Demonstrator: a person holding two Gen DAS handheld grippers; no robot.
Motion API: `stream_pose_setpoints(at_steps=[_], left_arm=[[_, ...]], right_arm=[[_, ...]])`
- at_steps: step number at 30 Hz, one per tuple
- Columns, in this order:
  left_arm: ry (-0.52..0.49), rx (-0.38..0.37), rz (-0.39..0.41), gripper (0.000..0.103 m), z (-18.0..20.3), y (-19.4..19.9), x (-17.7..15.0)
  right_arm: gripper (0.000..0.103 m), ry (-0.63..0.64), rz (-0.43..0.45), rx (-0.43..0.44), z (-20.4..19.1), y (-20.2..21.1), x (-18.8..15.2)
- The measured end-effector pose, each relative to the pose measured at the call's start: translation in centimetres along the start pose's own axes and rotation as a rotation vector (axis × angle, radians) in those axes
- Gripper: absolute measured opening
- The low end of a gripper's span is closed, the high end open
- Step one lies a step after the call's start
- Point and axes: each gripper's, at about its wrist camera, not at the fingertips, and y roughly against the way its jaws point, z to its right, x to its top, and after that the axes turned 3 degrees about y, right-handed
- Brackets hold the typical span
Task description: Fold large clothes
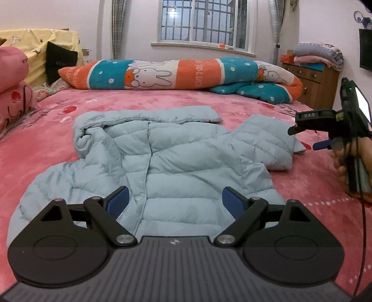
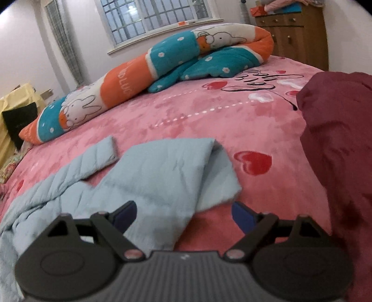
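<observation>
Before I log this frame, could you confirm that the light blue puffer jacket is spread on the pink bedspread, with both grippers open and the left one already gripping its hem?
Not quite: the left gripper grips nothing. In the left wrist view its fingers stand apart above the light blue puffer jacket. The rest holds: the jacket lies on the pink bedspread, and the right gripper is open too.

Bed: I see a pink plush cover [image 1: 162,100] with red hearts filling the near ground.
Far edge: a rolled orange and teal rabbit-print quilt [image 1: 176,74] lies along it.
Window: barred panes [image 1: 200,21] in the far wall, dim outside, grey curtains [image 1: 118,25] beside them.
Right: a wooden dresser [image 1: 313,81] carrying folded blankets [image 1: 318,54].
Left: yellow cloth [image 1: 34,41] draped over furniture, pink cushions [image 1: 14,79] nearer.
Walls: pale, I read them as pinkish-white.
</observation>
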Motion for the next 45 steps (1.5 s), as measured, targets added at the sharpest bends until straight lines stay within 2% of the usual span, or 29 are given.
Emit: stream_pose_setpoints(at_steps=[6,9,12,14,16,17,19,22,25,28,33,36,38,42,45], left_arm=[[-0.004,0.010,-0.011,0.103,-0.1,-0.8,-0.3],[0.010,0.015,-0.024,0.103,-0.5,-1.3,-0.4],[0.013,0.020,-0.030,0.103,-0.5,-1.7,-0.5],[0.010,0.022,-0.030,0.103,-0.5,-1.8,-0.6],[0.007,0.019,-0.035,0.103,-0.5,-1.9,-0.6],[0.005,0.017,-0.037,0.103,-0.4,-1.9,-0.7],[0.000,0.012,-0.042,0.103,-0.3,-2.0,-0.8],[-0.005,0.005,-0.045,0.103,-0.1,-2.0,-1.0],[-0.015,-0.005,-0.044,0.103,0.2,-1.9,-1.1],[-0.013,-0.016,-0.043,0.103,0.2,-1.8,-1.2],[-0.011,-0.049,-0.040,0.103,0.5,-1.6,-1.3],[-0.015,-0.062,-0.042,0.103,0.5,-1.7,-1.4],[-0.007,-0.068,-0.051,0.103,0.4,-1.8,-1.4],[-0.001,-0.065,-0.059,0.103,0.1,-1.9,-1.3],[0.000,-0.059,-0.054,0.103,-0.1,-2.0,-1.1]], right_arm=[[0.088,-0.069,-0.033,0.011,1.9,-3.5,0.9],[0.087,-0.127,-0.046,0.049,2.4,-4.8,1.0],[0.081,-0.156,-0.049,0.105,2.2,-5.8,1.0],[0.074,-0.148,-0.047,0.124,1.8,-6.2,1.0],[0.049,-0.138,-0.045,0.143,1.3,-6.4,1.0],[0.042,-0.133,-0.046,0.149,1.0,-6.4,0.9],[0.020,-0.119,-0.041,0.155,0.3,-6.2,1.0],[0.011,-0.067,0.016,0.138,-1.3,-4.5,1.9],[0.008,-0.011,0.102,0.113,-2.6,-2.1,3.7],[0.007,0.087,0.226,0.059,-3.7,1.3,5.8],[0.006,0.170,0.365,-0.072,-2.1,5.0,9.2],[0.006,0.212,0.379,-0.160,0.0,5.3,10.3],[0.006,0.213,0.350,-0.203,1.6,4.6,10.1],[0.007,0.199,0.248,-0.234,4.1,2.4,8.3],[0.013,0.184,0.219,-0.251,4.5,2.0,6.7]])
